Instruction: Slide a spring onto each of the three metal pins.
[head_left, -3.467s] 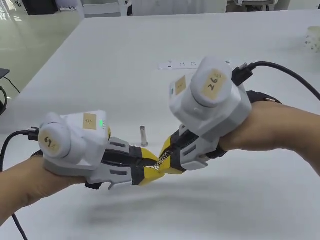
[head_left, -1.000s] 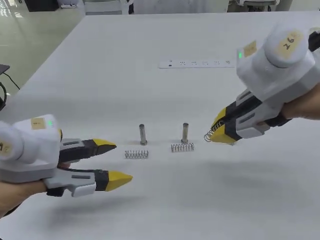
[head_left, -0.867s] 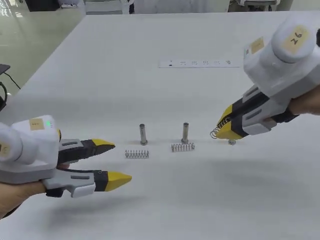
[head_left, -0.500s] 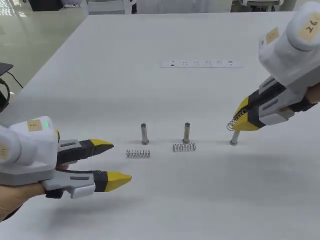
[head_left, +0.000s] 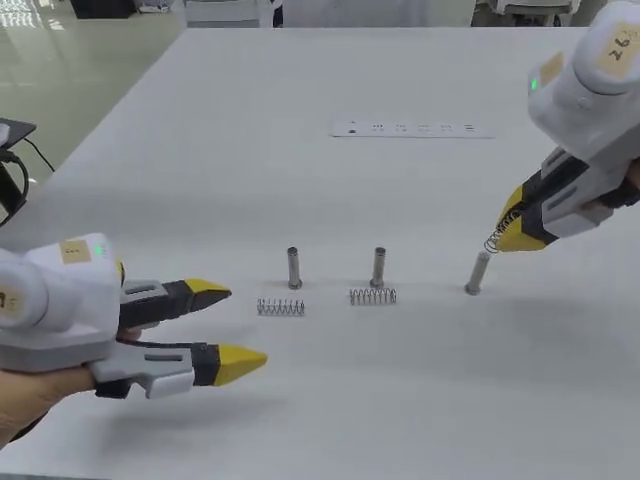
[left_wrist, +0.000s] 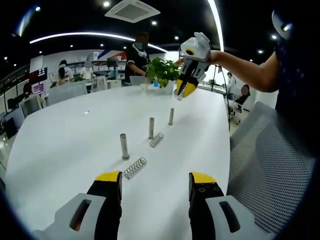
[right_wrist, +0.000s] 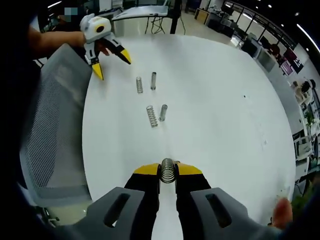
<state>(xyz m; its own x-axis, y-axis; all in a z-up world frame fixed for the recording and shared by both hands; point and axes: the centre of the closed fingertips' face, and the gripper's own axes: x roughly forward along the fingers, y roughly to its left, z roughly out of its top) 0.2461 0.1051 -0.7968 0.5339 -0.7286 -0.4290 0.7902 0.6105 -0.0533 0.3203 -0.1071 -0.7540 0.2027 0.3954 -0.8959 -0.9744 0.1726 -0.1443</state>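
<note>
Yellow-tipped right hand-held gripper (head_left: 514, 236), jaws nearly closed, pinches a spring (head_left: 495, 239).

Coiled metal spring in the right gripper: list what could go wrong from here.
1. The coiled metal spring hangs tilted from the right gripper, above and slightly beside the rightmost upright metal pin. Lowered like this, it may miss the pin's top or knock the pin over.
2. In the right gripper view the jaws pinch the coil by its sides near their tips, so it could slip or pop out.
</note>
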